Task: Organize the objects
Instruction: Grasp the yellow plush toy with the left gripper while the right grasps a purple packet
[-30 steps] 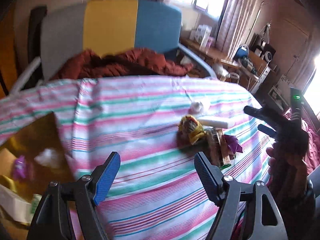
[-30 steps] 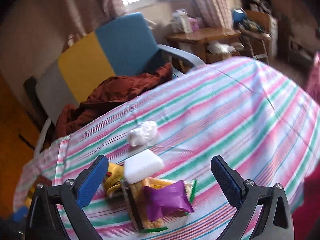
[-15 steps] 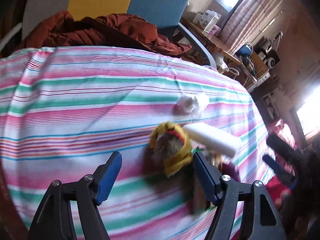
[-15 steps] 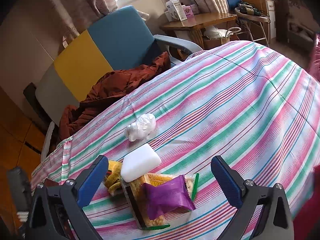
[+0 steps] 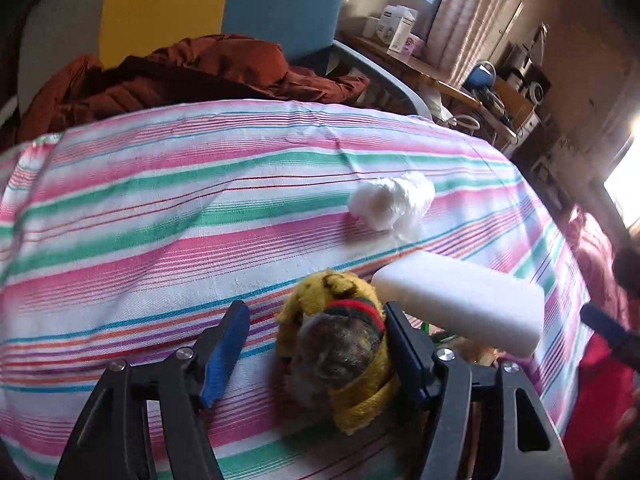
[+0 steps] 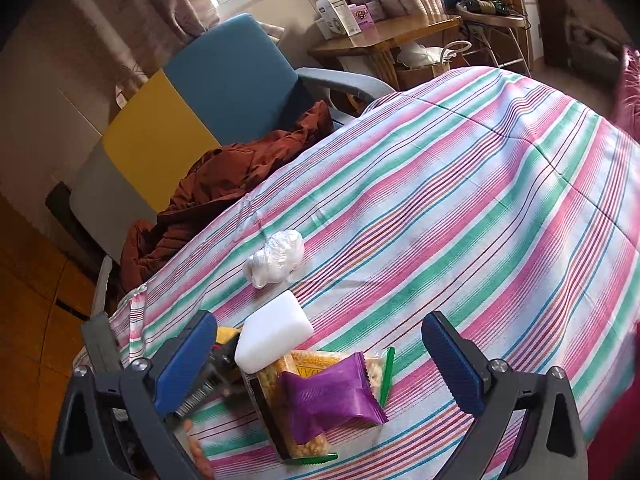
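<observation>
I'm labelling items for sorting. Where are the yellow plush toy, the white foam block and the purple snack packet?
yellow plush toy (image 5: 340, 344): left wrist view, on its worn grey face.
white foam block (image 5: 460, 300): left wrist view, on its broad top face.
purple snack packet (image 6: 330, 398): right wrist view, on its front panel.

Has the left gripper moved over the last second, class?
Yes. The left gripper has advanced across the striped tablecloth toward the yellow plush toy, which now sits between its open fingers instead of well ahead of them.
</observation>
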`<state>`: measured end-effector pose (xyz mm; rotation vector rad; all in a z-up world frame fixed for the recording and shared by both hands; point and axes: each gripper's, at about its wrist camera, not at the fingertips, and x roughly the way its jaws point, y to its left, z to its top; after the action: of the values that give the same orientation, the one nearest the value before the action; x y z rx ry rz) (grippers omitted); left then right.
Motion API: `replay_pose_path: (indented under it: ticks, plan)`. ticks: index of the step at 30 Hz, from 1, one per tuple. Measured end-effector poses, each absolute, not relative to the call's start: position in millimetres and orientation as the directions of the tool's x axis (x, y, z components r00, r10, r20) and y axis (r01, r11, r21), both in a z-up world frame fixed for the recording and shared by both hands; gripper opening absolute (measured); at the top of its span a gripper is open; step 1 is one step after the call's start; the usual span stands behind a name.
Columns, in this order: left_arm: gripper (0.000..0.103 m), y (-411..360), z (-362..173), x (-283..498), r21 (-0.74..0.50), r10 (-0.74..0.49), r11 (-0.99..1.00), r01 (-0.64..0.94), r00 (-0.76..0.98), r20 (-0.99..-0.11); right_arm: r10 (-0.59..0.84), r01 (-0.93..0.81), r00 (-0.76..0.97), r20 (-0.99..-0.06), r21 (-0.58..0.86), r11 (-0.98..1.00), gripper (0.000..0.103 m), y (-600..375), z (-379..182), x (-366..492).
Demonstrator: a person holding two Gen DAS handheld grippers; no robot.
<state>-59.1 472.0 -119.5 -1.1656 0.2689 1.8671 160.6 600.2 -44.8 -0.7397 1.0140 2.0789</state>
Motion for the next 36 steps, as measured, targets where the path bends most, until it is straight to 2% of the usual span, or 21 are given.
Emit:
replay_pose_path:
  ticks: [1, 3, 5, 6, 11, 15, 19, 26, 29, 31, 33, 34, 36]
  plan:
    - [0.066, 473, -119, -59, -0.25, 0.564, -0.58, -0.775, -0.161, -0.81, 0.336, -0.784, -0.592, -0.732, 0.426, -0.452, 0.103, 600, -45, 160]
    - [0.052, 471, -116, -62, -0.252, 0.558, -0.585, -0.77, -0.157, -0.815, 0.341, -0.784, -0.591, -0.731, 0.423, -0.454, 0.103, 599, -44, 160]
    - [0.042, 467, -115, -63, -0.274, 0.566, -0.578, -0.769, -0.136, -0.813, 0.346, -0.789, -0.586, -0.733, 0.418, -0.451, 0.103, 601, -45, 161]
    - [0.041, 462, -114, -63, -0.273, 0.563, -0.585, -0.764, -0.14, -0.815, 0.345, -0.79, -0.585, -0.734, 0.419, -0.448, 0.103, 602, -45, 161]
    - [0.039, 428, -112, -66, -0.265, 0.554, -0.624, -0.735, -0.177, -0.813, 0.343, -0.796, -0.587, -0.733, 0.447, -0.409, 0.103, 609, -49, 170]
    - [0.04, 396, -111, -59, -0.24, 0.542, -0.646, -0.724, -0.214, -0.813, 0.285, -0.797, -0.582, -0.762, 0.463, -0.388, 0.103, 615, -60, 169]
    - [0.04, 370, -111, -52, -0.255, 0.547, -0.663, -0.704, -0.222, -0.807, 0.201, -0.809, -0.52, -0.83, 0.403, -0.428, 0.103, 613, -77, 153]
    - [0.04, 361, -111, -46, -0.237, 0.548, -0.653, -0.719, -0.233, -0.803, 0.18, -0.8, -0.429, -0.885, 0.279, -0.531, 0.102, 594, -89, 136]
    - [0.041, 362, -113, -48, -0.24, 0.553, -0.648, -0.723, -0.23, -0.801, 0.191, -0.797, -0.394, -0.899, 0.231, -0.558, 0.093, 589, -92, 132]
    - [0.042, 361, -114, -49, -0.243, 0.556, -0.647, -0.722, -0.229, -0.799, 0.172, -0.792, -0.374, -0.911, 0.218, -0.571, 0.079, 589, -97, 129]
    - [0.043, 362, -114, -49, -0.244, 0.558, -0.647, -0.722, -0.23, -0.797, 0.163, -0.781, -0.372, -0.914, 0.213, -0.587, 0.077, 587, -98, 127]
    - [0.043, 362, -114, -49, -0.244, 0.558, -0.647, -0.722, -0.231, -0.797, 0.164, -0.774, -0.378, -0.911, 0.214, -0.596, 0.068, 585, -97, 127]
    - [0.043, 362, -115, -49, -0.241, 0.559, -0.645, -0.725, -0.233, -0.796, 0.16, -0.768, -0.383, -0.91, 0.218, -0.602, 0.061, 584, -97, 127]
